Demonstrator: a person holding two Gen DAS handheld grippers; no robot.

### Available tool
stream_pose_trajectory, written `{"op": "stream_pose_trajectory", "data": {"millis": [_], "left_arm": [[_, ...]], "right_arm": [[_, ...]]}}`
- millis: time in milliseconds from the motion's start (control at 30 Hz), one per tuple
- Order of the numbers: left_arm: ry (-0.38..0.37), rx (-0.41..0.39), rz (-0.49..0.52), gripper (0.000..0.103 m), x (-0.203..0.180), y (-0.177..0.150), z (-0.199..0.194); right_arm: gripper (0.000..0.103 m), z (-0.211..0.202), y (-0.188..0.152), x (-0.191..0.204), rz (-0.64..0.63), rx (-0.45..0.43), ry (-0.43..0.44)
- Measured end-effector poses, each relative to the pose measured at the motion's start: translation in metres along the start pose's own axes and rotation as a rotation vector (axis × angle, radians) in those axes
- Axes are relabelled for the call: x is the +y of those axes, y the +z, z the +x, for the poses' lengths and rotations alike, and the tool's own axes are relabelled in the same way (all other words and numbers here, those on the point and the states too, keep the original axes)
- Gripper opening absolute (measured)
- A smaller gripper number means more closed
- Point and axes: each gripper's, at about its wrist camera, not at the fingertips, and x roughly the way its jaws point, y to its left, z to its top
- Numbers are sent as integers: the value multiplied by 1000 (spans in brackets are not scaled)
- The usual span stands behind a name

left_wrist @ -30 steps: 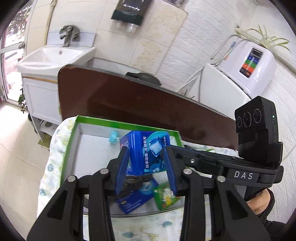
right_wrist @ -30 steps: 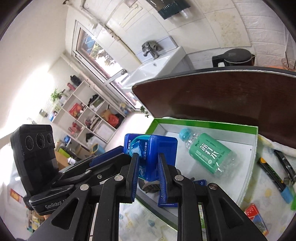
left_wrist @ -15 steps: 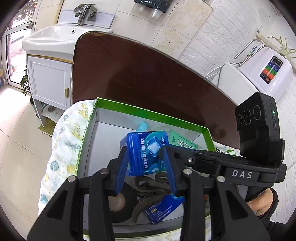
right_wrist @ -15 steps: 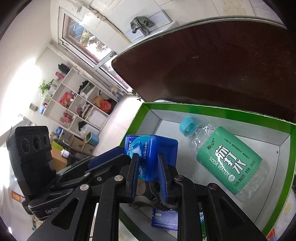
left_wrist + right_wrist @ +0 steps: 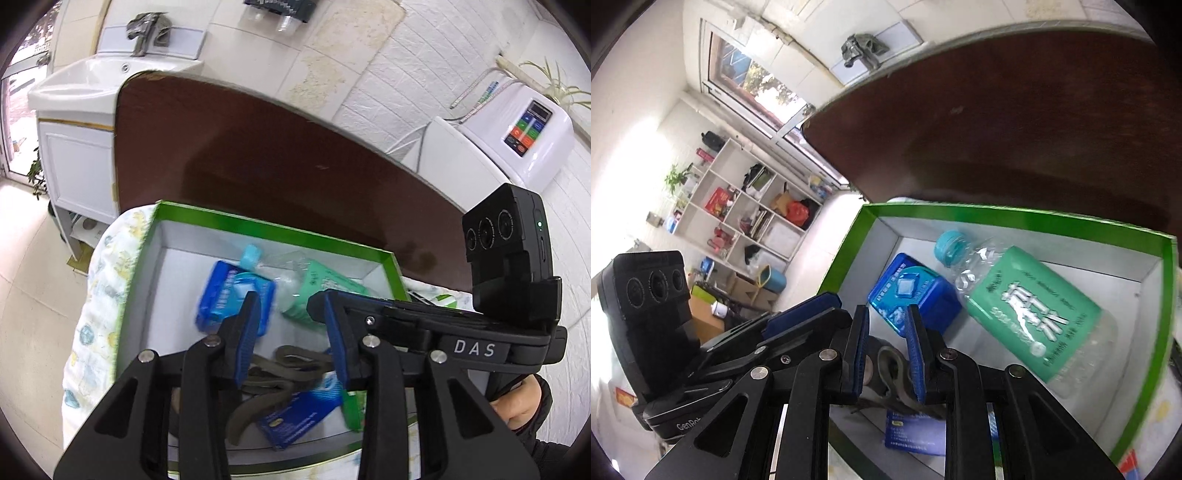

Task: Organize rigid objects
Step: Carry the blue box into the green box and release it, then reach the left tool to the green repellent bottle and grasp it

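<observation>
The left gripper (image 5: 290, 321) hangs over the green-rimmed box (image 5: 266, 227) with its blue-padded fingers spread apart and nothing between them. The right gripper (image 5: 886, 339) is beside it, above the near part of the same box; its fingers stand a narrow gap apart and grip nothing.

Just beyond both grippers, the blue tin (image 5: 912, 295) lies free on the white floor of the box, near the left wall, with its printed face up. In the left wrist view it (image 5: 234, 299) is blurred. Touching its right side lies the clear soda-water bottle (image 5: 1027, 306) with a green label and a light blue cap, on its side, the cap toward the far wall.

Under the fingers lies a dark grey strap (image 5: 280, 373) in loops, on top of a flat blue packet (image 5: 916, 430). A small green packet (image 5: 352, 408) sits at the near right corner.

The box rests on a patterned cloth (image 5: 96, 314), which covers the near end of a dark brown bench (image 5: 258, 155).
</observation>
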Motion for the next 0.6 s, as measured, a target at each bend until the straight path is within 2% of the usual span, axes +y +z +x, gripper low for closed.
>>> {"op": "stream_pose_trajectory", "data": {"millis": [233, 400, 500, 600], "left_arm": [[-88, 31, 88, 40, -69, 2, 16], [-141, 87, 141, 43, -129, -3, 47], [-156, 145, 125, 43, -157, -10, 71], [-154, 190, 124, 43, -178, -19, 90]], "right_arm": [[24, -77, -13, -21, 21, -107, -64], [24, -145, -33, -60, 66, -188, -163], [25, -181, -50, -90, 110, -228, -242], [25, -208, -66, -119, 161, -253, -276]]}}
